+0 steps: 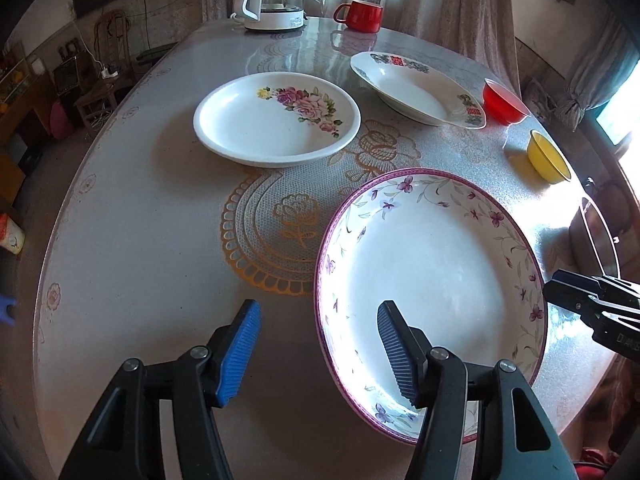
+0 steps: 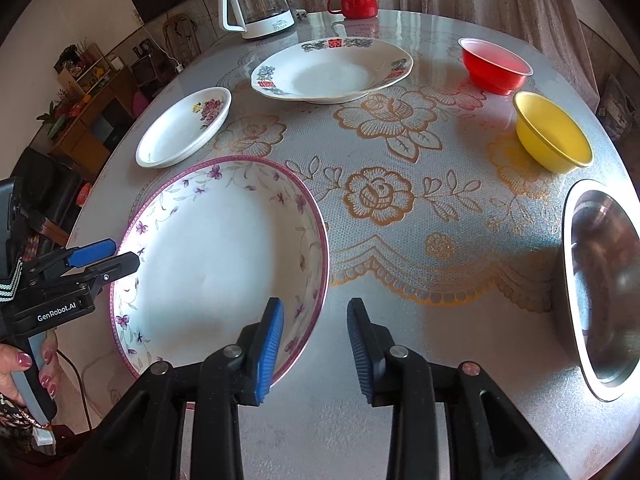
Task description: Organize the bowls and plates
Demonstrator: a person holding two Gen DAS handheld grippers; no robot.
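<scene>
Left wrist view: purple-rimmed plate (image 1: pixel 432 272) rim sits between parted left gripper (image 1: pixel 318 354) fingers, untouched.

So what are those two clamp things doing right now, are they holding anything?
Left gripper: open, fingers straddling the purple-rimmed plate's near rim, not gripping it.
Right gripper: open, holding nothing, one finger over that plate's edge.

From the right wrist camera I can read "GenRobot.AI" in white letters on the black body of the left gripper (image 2: pixel 120 258), at the left edge of my view. In the left wrist view the right gripper (image 1: pixel 560 288) carries white lettering that is cut off at the picture's edge, and I cannot make it out. The plate with the scalloped rim (image 2: pixel 332 70) bears a red double-happiness sign at its far rim and at its left rim.
</scene>
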